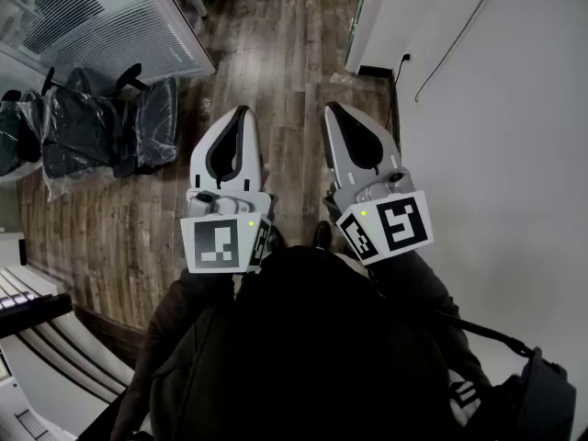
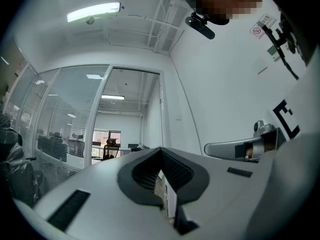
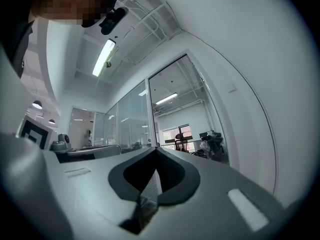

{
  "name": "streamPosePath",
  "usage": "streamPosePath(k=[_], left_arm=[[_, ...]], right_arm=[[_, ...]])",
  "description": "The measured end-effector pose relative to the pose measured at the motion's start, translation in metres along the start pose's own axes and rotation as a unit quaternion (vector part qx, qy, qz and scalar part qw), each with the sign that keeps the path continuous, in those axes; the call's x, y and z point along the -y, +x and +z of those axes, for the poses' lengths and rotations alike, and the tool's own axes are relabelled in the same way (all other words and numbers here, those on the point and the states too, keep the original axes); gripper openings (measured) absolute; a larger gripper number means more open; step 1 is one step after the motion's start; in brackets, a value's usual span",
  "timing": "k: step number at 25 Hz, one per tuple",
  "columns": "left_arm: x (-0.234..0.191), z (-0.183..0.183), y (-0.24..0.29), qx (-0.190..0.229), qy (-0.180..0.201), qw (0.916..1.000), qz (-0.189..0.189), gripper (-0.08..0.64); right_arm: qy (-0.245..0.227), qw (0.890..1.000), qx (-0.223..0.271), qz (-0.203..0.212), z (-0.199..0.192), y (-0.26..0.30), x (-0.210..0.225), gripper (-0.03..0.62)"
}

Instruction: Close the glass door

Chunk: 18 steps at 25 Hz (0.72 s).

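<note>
I hold both grippers side by side at chest height, a little above level, over the wooden floor. My left gripper [image 1: 242, 111] [image 2: 161, 148] is shut, its fingertips meeting with nothing between them. My right gripper [image 1: 331, 107] [image 3: 156, 149] is likewise shut and empty. Ahead stands a glass front with a tall framed glass pane [image 2: 131, 111] [image 3: 181, 106] next to the white wall; I cannot tell from here whether this pane is the door leaf or an open doorway. Neither gripper touches it.
A white wall [image 1: 496, 108] runs along my right with a socket and cable [image 1: 404, 59]. Plastic-wrapped office chairs [image 1: 101, 127] stand on the left before a glass partition with blinds [image 1: 110, 16]. More chairs and desks show behind the glass [image 3: 210, 143].
</note>
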<state>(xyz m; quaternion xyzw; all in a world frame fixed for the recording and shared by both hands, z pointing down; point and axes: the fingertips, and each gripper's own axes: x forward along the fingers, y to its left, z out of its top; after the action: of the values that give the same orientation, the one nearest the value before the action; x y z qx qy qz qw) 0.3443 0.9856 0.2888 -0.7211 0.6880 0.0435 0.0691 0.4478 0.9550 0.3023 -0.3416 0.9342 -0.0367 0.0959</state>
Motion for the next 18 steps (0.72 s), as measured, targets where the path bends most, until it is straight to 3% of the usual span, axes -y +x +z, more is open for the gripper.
streamPosePath(k=[13, 18], left_arm=[[0.011, -0.011, -0.007, -0.013, -0.012, 0.9997, 0.015, -0.003], [0.013, -0.037, 0.048, -0.040, -0.007, 0.9983, 0.041, -0.003]], right_arm=[[0.020, 1.000, -0.008, 0.020, -0.007, -0.009, 0.005, 0.002], [0.037, 0.999, -0.022, 0.031, -0.025, 0.025, 0.060, 0.003]])
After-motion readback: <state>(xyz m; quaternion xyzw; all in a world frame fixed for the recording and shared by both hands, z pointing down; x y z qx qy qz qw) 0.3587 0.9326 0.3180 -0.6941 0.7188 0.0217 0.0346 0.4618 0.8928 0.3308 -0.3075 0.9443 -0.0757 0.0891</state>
